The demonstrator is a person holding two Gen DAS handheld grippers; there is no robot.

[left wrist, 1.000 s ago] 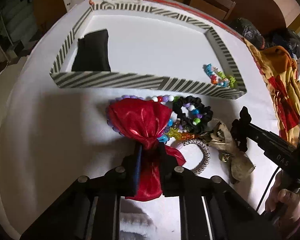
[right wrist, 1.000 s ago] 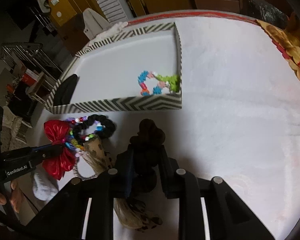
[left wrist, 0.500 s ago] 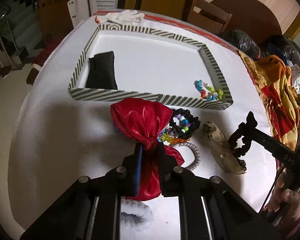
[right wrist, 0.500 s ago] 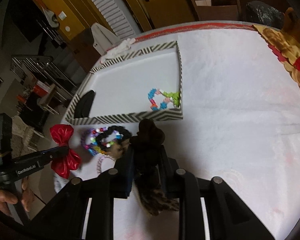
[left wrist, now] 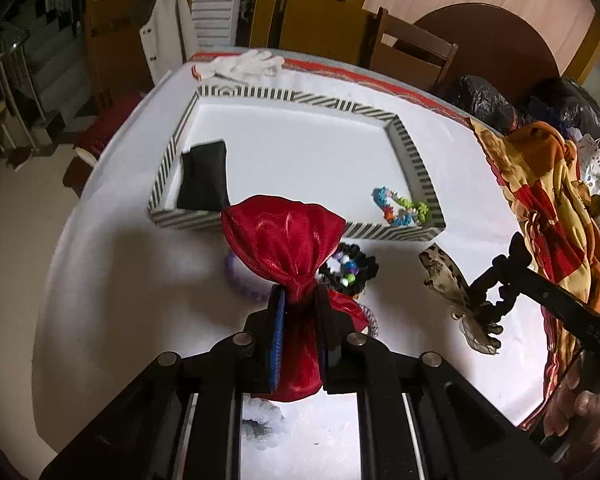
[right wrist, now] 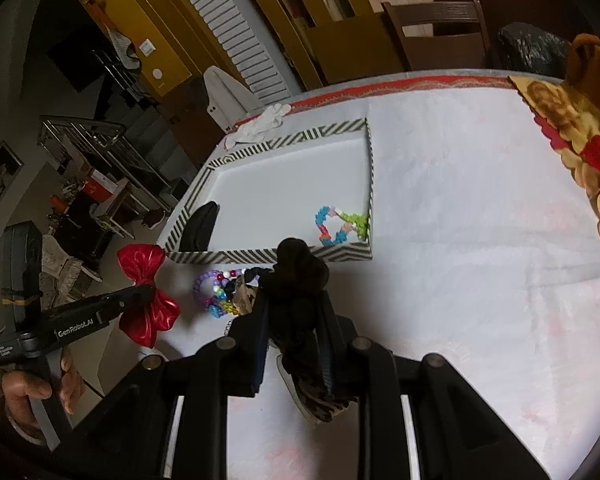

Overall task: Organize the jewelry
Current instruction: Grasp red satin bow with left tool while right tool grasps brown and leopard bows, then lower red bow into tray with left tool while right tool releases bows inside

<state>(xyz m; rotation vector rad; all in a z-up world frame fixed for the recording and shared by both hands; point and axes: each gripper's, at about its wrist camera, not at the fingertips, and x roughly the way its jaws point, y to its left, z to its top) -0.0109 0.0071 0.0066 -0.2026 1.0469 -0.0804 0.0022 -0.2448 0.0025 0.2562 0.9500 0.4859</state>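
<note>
White table (left wrist: 140, 280), left gripper (left wrist: 300, 300) clamping red bow (left wrist: 284, 236)

Red satin bow (left wrist: 286, 240) lifted clear; black scrunchie (right wrist: 298, 276) too; bead bracelet (left wrist: 400, 210) in striped tray (left wrist: 296, 98).

**What the frames hide**

The red bow (left wrist: 288, 240) covers part of the purple bead bracelet (left wrist: 240, 280) and the striped tray's (left wrist: 300, 98) near wall. The right tool's (right wrist: 292, 320) black scrunchie (right wrist: 300, 272) masks most of the leopard-print scrunchie (right wrist: 320, 400). Both people's hands are cut off at picture edges. The desk's (right wrist: 460, 240) near rim lies behind tool bodies.
</note>
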